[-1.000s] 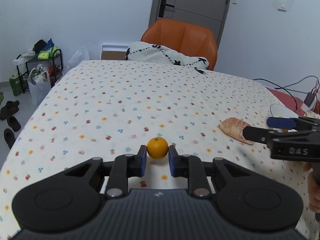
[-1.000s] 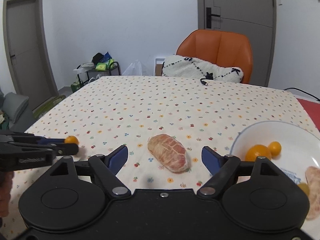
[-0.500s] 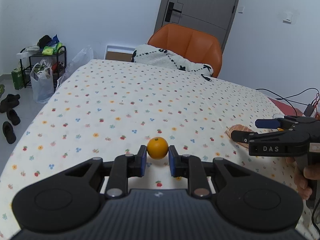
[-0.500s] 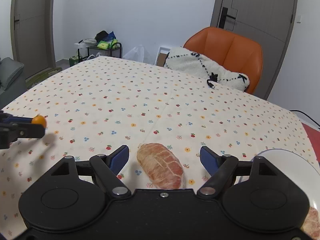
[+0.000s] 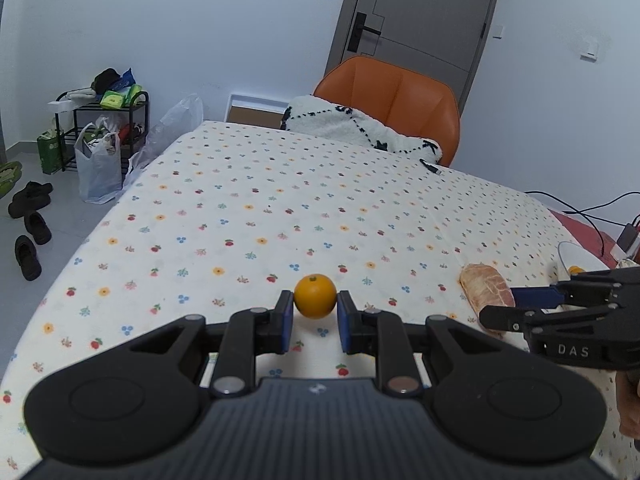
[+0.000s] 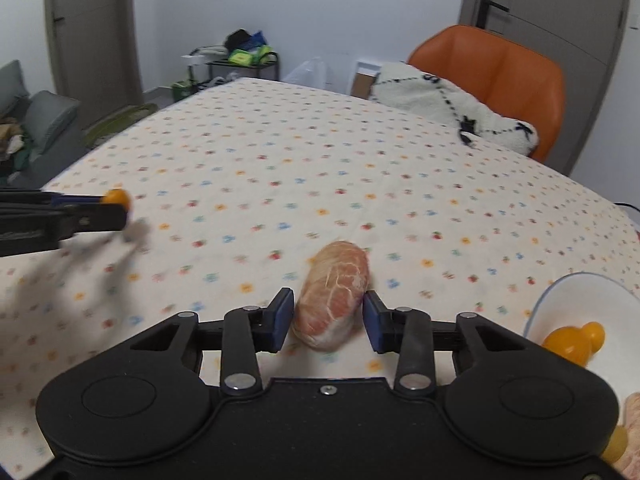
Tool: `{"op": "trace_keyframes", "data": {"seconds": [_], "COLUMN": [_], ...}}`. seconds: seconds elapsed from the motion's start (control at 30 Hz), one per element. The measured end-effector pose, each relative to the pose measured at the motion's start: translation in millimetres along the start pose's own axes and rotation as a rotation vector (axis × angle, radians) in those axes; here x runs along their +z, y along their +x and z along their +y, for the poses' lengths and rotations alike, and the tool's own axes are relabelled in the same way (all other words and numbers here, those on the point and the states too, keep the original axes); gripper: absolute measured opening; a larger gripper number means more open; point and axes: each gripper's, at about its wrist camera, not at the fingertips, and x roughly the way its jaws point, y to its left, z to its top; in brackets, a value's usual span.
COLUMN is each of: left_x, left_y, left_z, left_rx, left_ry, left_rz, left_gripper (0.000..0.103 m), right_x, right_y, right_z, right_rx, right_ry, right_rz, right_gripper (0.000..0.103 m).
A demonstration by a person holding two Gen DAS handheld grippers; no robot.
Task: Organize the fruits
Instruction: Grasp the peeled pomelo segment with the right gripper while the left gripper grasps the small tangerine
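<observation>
My left gripper (image 5: 315,307) is shut on a small orange (image 5: 315,295) and holds it above the flowered tablecloth; it also shows in the right wrist view (image 6: 116,197). My right gripper (image 6: 327,312) has its jaws close on both sides of a peeled pomelo segment (image 6: 334,292) lying on the cloth, and I cannot tell whether the pads touch it. The segment also shows in the left wrist view (image 5: 486,289). A white bowl (image 6: 580,292) at the right holds small oranges (image 6: 572,343).
An orange chair (image 5: 394,96) with a white fleece blanket (image 5: 360,130) stands at the table's far edge. A cable (image 5: 430,167) lies on the cloth there. A rack with bags (image 5: 100,128) and shoes (image 5: 30,216) are on the floor at the left.
My right gripper has moved forward over the pomelo segment and its jaws have narrowed around it. My left gripper has lifted, still holding the orange.
</observation>
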Motion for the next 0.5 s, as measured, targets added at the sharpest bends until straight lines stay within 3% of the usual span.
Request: {"op": "trace_keyframes", "data": {"seconds": [0.27, 0.5], "left_x": [1.4, 0.4], "left_y": [1.2, 4.5], "left_z": [-2.8, -4.0], "left_rx": [0.009, 0.003], "left_ry": [0.001, 0.009], "left_rz": [-0.009, -0.005], "left_gripper": [0.021, 0.021], "right_x": [-0.3, 3.6], "right_y": [3.9, 16.9], "right_z": [5.0, -0.3], "right_rx": [-0.028, -0.051], "right_ry": [0.036, 0.084], "right_rz": [-0.028, -0.036], "right_gripper": [0.042, 0.04]}}
